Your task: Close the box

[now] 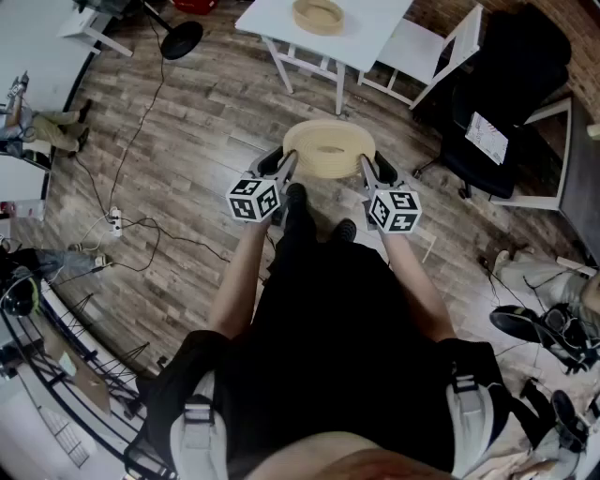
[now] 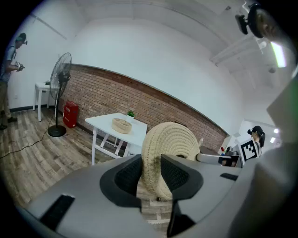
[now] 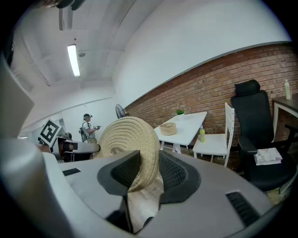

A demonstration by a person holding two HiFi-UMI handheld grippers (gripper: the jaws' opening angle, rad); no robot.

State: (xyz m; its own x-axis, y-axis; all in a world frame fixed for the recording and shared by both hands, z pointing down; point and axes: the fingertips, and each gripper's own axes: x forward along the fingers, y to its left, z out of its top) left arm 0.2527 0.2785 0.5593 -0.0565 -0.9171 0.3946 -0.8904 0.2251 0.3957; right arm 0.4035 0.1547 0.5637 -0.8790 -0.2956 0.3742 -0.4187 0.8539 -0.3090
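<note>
Lid (image 1: 328,150) is a round, ribbed coil of pale rope.

Woven lid (image 3: 132,138) between jaws (edge-on)

floor (image 1: 187,122): wood planks, likely laminate | wall (image 2: 153,104): brick | table (image 1: 375,28): white

white table (image 1: 375,37) | white chair (image 1: 424,47) just beside it | black office chair (image 1: 511,84) near | fan (image 2: 61,74) by brick wall (image 2: 139,100)
</note>
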